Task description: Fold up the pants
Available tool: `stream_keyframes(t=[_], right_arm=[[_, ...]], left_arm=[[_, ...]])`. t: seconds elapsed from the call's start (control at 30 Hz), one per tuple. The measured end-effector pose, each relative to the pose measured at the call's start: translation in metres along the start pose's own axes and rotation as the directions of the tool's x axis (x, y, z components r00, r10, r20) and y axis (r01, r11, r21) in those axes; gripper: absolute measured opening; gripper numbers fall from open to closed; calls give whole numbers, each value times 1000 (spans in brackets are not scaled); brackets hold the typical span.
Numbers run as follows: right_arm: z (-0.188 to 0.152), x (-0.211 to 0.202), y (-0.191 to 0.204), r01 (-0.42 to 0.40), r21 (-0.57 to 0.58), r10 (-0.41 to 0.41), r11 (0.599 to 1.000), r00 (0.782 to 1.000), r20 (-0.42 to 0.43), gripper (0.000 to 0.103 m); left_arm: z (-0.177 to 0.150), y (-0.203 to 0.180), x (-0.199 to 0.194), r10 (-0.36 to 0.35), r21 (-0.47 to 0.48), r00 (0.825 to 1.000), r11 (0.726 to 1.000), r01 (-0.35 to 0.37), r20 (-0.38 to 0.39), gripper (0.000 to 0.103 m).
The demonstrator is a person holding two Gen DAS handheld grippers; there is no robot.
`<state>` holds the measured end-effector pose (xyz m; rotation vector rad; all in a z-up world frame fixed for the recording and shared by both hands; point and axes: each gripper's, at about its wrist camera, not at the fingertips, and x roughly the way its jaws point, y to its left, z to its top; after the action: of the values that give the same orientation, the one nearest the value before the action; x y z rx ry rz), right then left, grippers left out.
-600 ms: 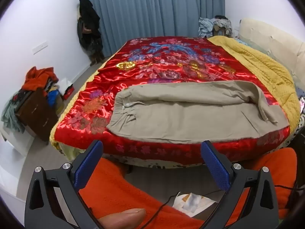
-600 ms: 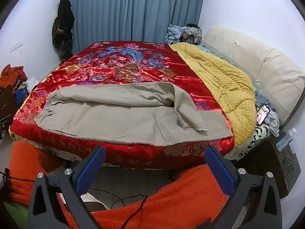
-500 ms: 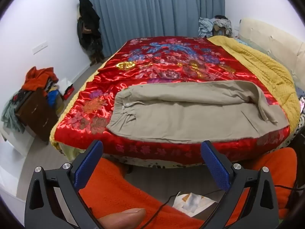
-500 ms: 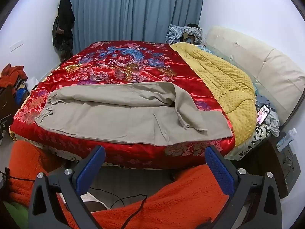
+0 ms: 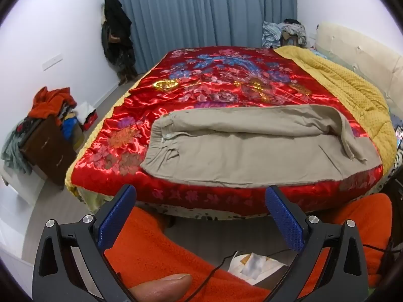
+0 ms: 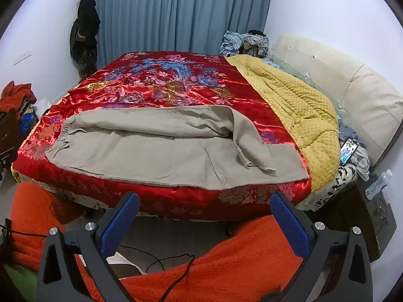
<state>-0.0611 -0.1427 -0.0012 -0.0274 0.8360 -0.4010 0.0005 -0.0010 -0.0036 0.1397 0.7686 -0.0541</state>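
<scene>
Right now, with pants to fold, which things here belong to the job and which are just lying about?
For the job:
- beige pants, spread on the red quilt
- left tongs and right tongs, both open and empty

Lying about:
- yellow blanket
- phone at the bed's edge
- clothes pile on the dresser
- dark coat by the curtain

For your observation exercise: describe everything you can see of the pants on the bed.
The pants are plain beige, of what looks like soft woven cloth, with a gathered elastic waistband at the left. They lie flat along the near edge of the red quilt, one leg atop the other, the upper leg's end turned back. Nothing grips them.
</scene>
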Motion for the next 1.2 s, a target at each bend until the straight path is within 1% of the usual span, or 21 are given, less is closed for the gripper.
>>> stream_keyframes(t=[0.7,1.2], right_arm=[[0,0,-1,6,0,-6,1000,1000,-2,103],[-3,1,2,30,-7,-30,1000,1000,2,103]], left_arm=[[-2,0,-3,1,4,1000,1000,-1,-2,102],[-5,-4,-3,-5,16,1000,1000,5,5,102]])
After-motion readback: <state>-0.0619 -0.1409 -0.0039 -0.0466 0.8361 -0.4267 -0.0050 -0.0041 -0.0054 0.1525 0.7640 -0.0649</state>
